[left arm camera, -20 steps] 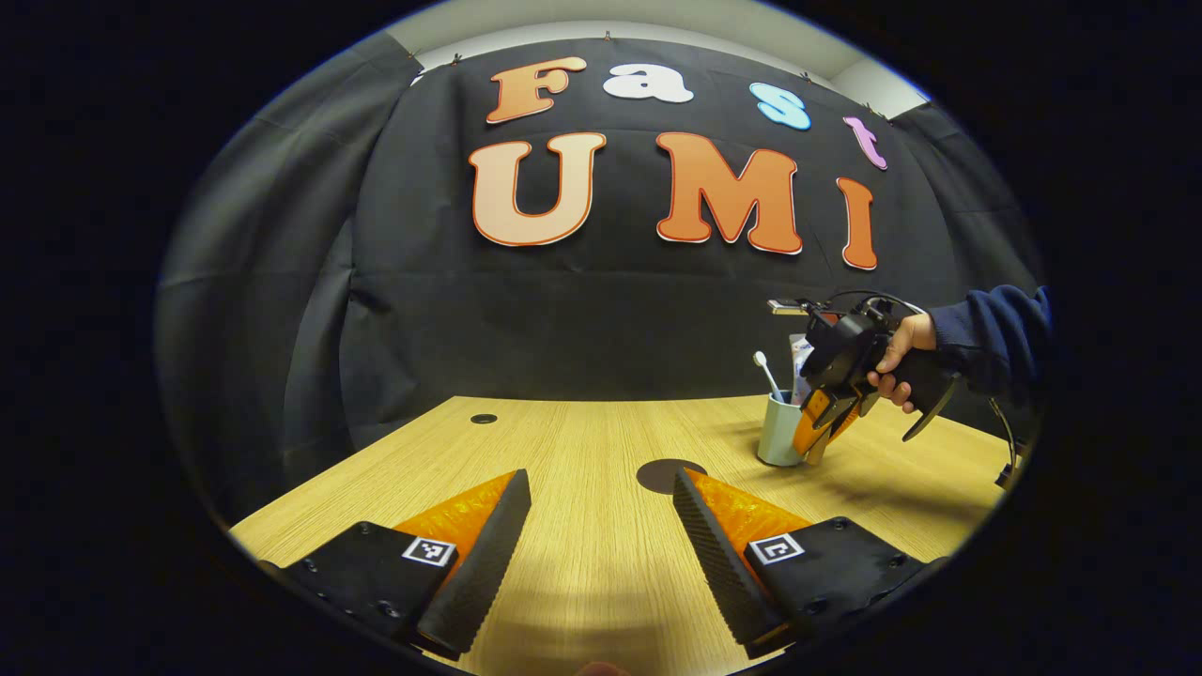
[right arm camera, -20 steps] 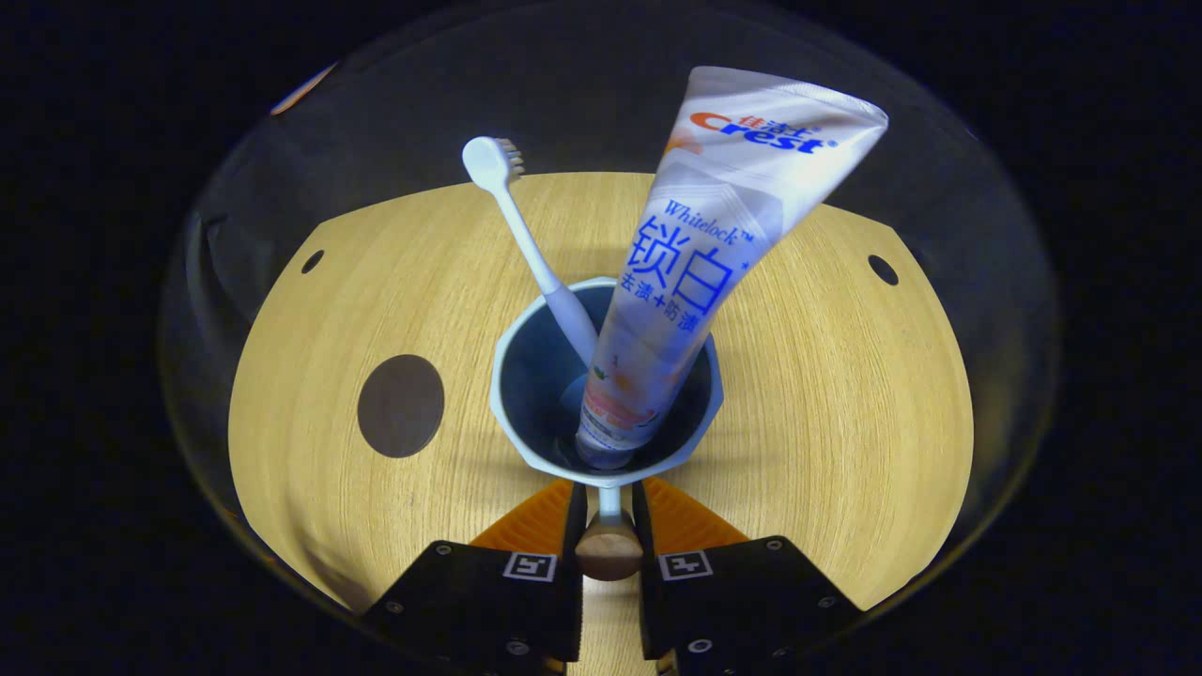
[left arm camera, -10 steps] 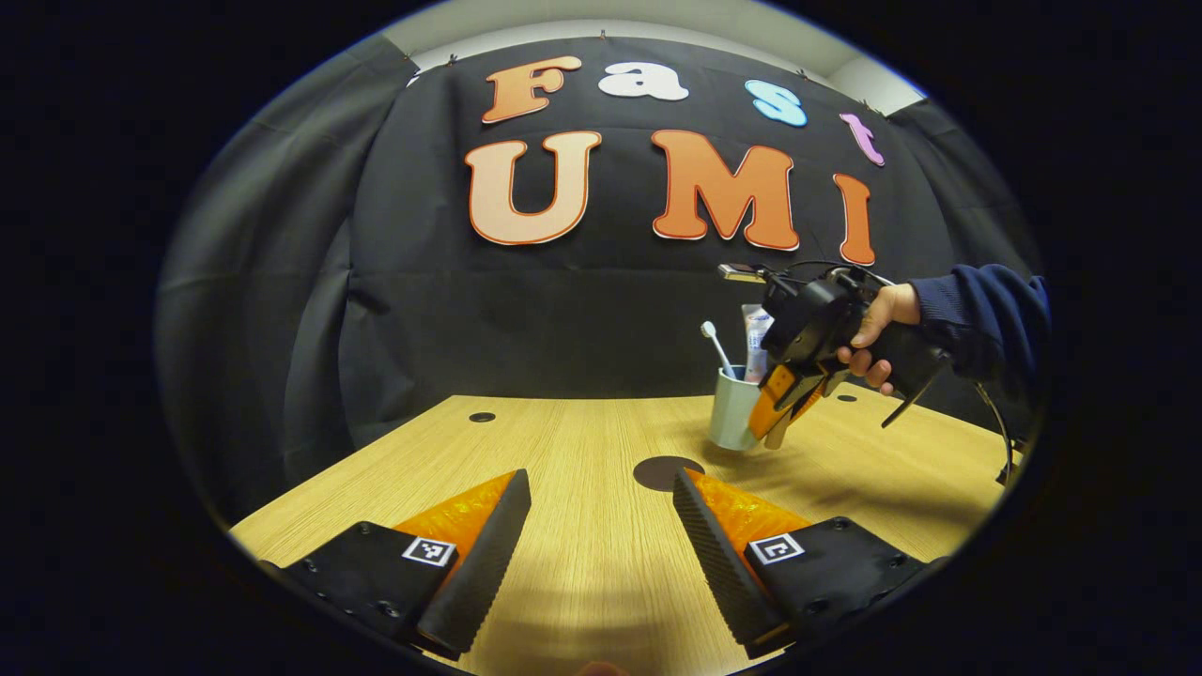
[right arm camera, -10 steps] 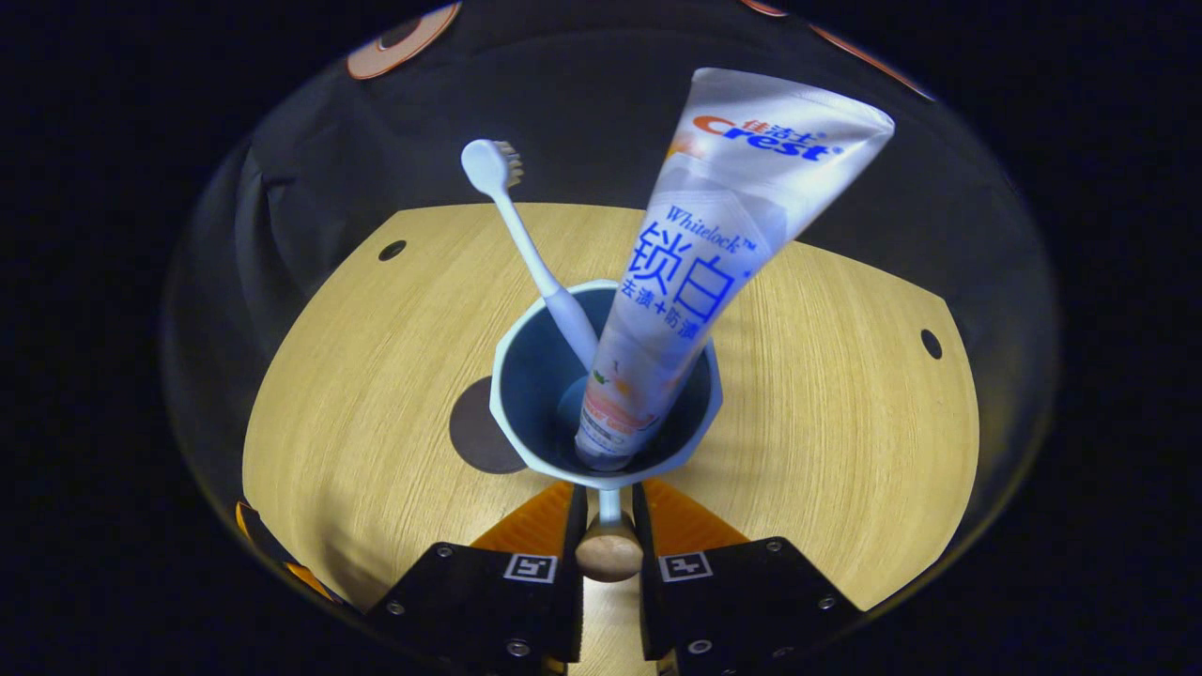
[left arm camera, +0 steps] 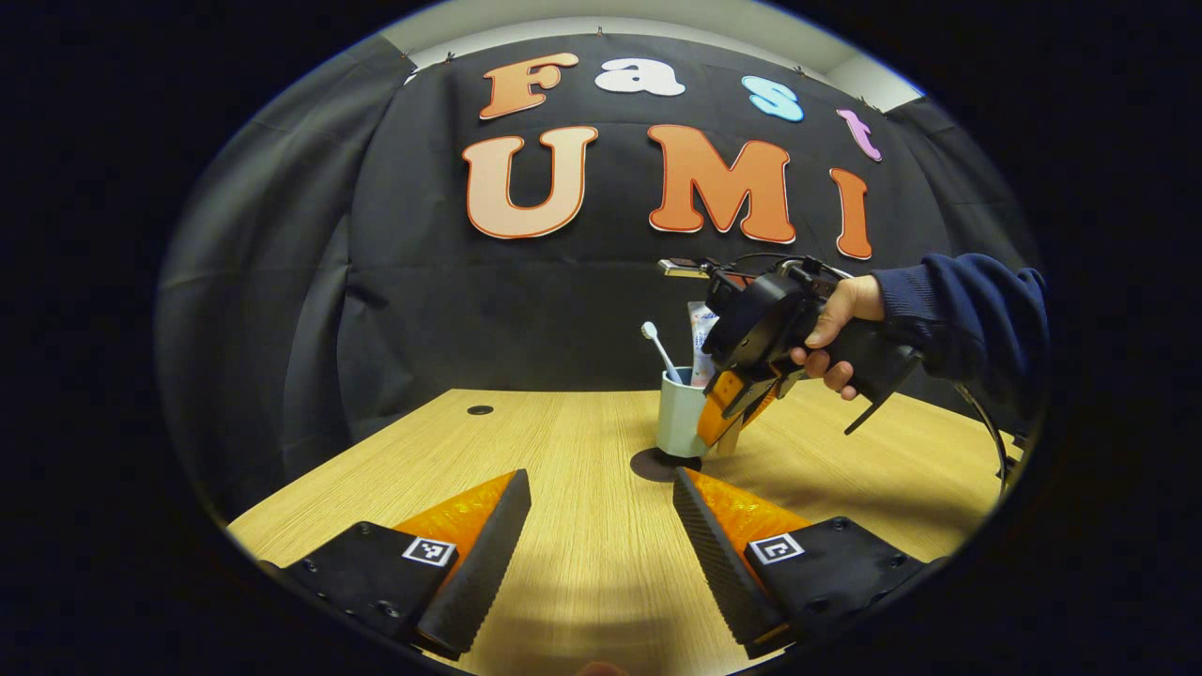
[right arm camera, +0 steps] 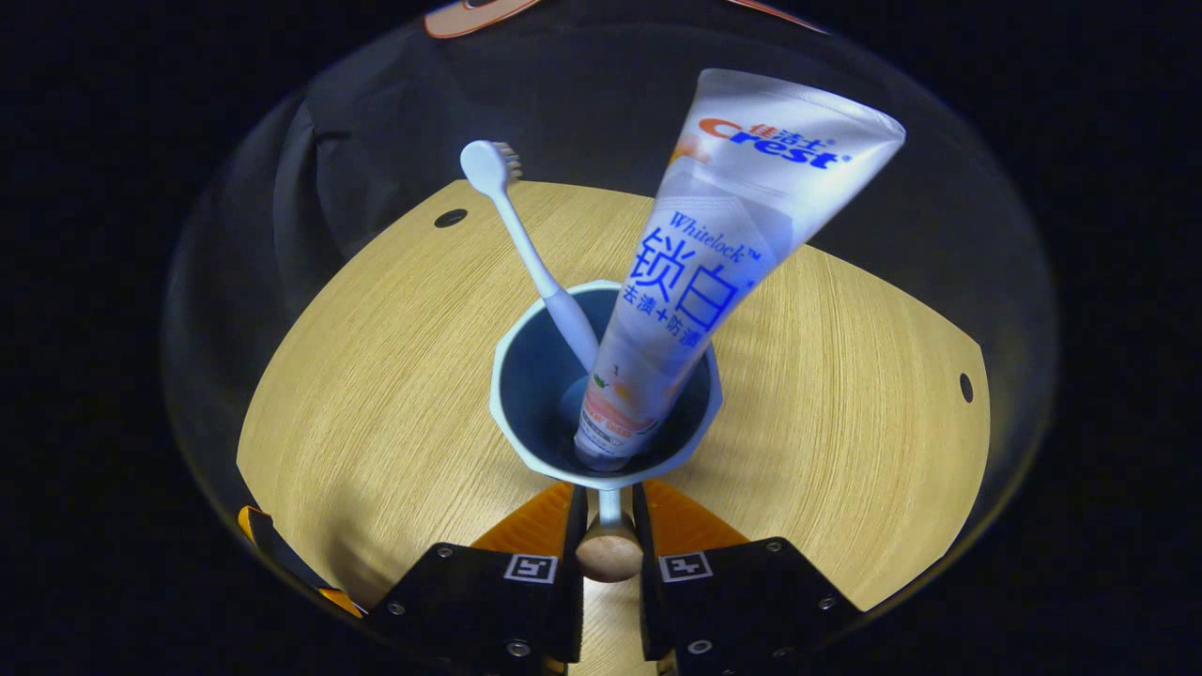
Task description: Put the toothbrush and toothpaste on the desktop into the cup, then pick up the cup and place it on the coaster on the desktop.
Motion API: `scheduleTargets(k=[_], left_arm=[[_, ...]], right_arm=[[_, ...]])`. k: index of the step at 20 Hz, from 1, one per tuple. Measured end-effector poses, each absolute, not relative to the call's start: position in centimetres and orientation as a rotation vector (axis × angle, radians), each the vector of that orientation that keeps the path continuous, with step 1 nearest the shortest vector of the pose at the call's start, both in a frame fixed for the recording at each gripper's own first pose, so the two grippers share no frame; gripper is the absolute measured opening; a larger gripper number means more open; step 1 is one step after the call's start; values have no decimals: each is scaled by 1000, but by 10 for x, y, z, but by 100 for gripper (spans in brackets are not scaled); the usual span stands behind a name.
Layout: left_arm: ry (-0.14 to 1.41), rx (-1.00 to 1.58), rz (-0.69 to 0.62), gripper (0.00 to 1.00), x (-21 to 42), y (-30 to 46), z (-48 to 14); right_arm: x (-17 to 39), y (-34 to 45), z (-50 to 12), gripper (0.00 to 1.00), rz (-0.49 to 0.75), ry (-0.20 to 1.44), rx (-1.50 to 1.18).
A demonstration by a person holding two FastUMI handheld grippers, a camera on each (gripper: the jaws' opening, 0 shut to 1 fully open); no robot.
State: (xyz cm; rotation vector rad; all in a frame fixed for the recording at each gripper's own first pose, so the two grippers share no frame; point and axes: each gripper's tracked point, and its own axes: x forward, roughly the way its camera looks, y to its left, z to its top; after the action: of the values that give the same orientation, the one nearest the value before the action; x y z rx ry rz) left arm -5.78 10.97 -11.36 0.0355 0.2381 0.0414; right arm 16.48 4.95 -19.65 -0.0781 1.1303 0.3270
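Desk: cup holds toothbrush, toothpaste; right jaws pinch handle, left spread.

A light wooden desktop – a dark round coaster lies on it.

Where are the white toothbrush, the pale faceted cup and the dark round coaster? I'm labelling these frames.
white toothbrush (right arm camera: 526,249), right gripper view, middle of its neck.
pale faceted cup (left arm camera: 678,422), left gripper view, outer wall.
dark round coaster (left arm camera: 648,466), left gripper view, exposed left edge.
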Motion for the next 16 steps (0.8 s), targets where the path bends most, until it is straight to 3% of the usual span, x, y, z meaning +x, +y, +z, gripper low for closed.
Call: scheduleTargets(k=[9,10,13,15,16], left_arm=[[275,9,69,98,-61,125,-132],[278,7,68,98,-61,125,-133],[289,2,65,98,-59,123,-135],[294,4,59,98,-58,122,-136],[298,8,55,98,-57,122,-139]], right_arm=[[162,45,-195,25,353,1168,-113],[163,45,-193,30,357,1166,-117],[161,47,-193,25,359,1179,-90],[156,46,-189,29,371,1166,-85],[154,43,-189,36,369,1160,-96]])
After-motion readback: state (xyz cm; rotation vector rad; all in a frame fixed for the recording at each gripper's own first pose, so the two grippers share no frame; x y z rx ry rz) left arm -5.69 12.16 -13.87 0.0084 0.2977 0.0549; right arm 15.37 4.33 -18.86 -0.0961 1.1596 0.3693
